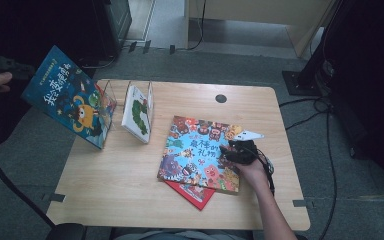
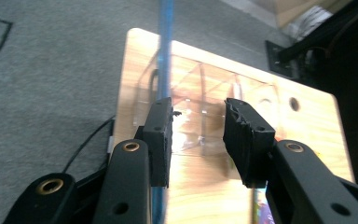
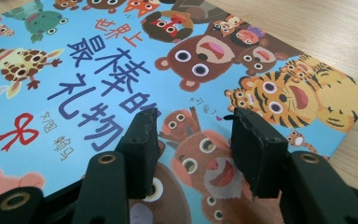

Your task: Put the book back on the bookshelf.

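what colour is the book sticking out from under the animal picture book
Red, the red book peeking out beneath the animal picture book, clearest in the high view.

Looks like a lab or office – grey carpet (image 1: pixel 40 135), loose cables (image 1: pixel 325 135), black equipment stands (image 1: pixel 325 45), small wooden table (image 1: pixel 125 175).

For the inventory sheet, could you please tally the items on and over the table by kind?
Books: 4 – dark blue book held up at the left, white book standing in the rack, animal-cover book lying flat, red book under it
Clear racks: 1 – clear rack
Tools: 2 – left tool, right tool
Total: 7
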`<state>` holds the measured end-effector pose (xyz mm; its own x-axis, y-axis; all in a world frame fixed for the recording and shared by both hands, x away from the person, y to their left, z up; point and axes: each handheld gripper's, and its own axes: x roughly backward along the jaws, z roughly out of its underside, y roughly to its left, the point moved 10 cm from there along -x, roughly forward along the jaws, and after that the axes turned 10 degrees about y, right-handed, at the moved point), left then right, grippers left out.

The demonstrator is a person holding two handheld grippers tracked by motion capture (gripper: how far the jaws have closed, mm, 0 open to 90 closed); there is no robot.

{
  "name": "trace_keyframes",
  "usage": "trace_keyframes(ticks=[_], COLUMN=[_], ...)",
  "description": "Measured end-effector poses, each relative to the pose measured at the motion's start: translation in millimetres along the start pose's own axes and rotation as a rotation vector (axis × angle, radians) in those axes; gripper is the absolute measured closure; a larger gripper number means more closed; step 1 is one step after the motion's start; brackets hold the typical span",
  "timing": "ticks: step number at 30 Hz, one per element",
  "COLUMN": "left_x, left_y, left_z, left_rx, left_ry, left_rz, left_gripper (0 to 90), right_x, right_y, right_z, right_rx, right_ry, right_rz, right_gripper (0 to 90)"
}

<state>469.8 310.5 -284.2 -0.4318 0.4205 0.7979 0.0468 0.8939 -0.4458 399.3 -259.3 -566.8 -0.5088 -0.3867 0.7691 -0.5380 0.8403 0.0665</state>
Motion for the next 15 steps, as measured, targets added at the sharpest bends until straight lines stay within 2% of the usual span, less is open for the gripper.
trace_keyframes(ticks=[2, 4, 7, 8, 10, 11, 13, 15], left_x=[2.2, -0.8, -7.0, -10.2, -17.9, -21.4, -31.9, -41.2], left_y=[-8.5, -16.8, -26.0, -31.4, -42.8, -46.5, -53.6, -61.2], left_z=[4.2, 10.2, 16.4, 18.8, 26.2, 29.2, 37.3, 45.9], left_rx=[-0.02, -0.047, -0.053, -0.069, -0.088, -0.093, -0.13, -0.138], left_ry=[-0.003, 0.016, 0.016, 0.01, 0.025, 0.031, 0.039, 0.056], left_rz=[0.009, 0.012, -0.012, -0.004, 0.041, 0.046, 0.017, 0.039], left_gripper=[63.2, 63.1, 64.1, 63.9, 63.2, 62.8, 62.2, 61.1], right_x=[-0.5, -0.4, -0.5, -0.4, -1.1, -1.3, -2.3, -2.6], right_y=[-1.3, -4.7, -9.6, -10.8, -14.5, -16.0, -19.0, -20.6], right_z=[-2.0, -5.5, -9.9, -10.5, -13.3, -14.1, -16.5, -17.1], right_rx=[-0.004, -0.009, -0.029, -0.033, -0.039, -0.041, -0.038, -0.041], right_ry=[-0.004, -0.012, -0.022, -0.02, -0.026, -0.022, -0.026, -0.017], right_rz=[-0.005, -0.007, -0.016, -0.019, -0.022, -0.024, -0.023, -0.029], right_gripper=[51.2, 51.3, 51.6, 51.5, 51.5, 51.4, 51.3, 51.2])
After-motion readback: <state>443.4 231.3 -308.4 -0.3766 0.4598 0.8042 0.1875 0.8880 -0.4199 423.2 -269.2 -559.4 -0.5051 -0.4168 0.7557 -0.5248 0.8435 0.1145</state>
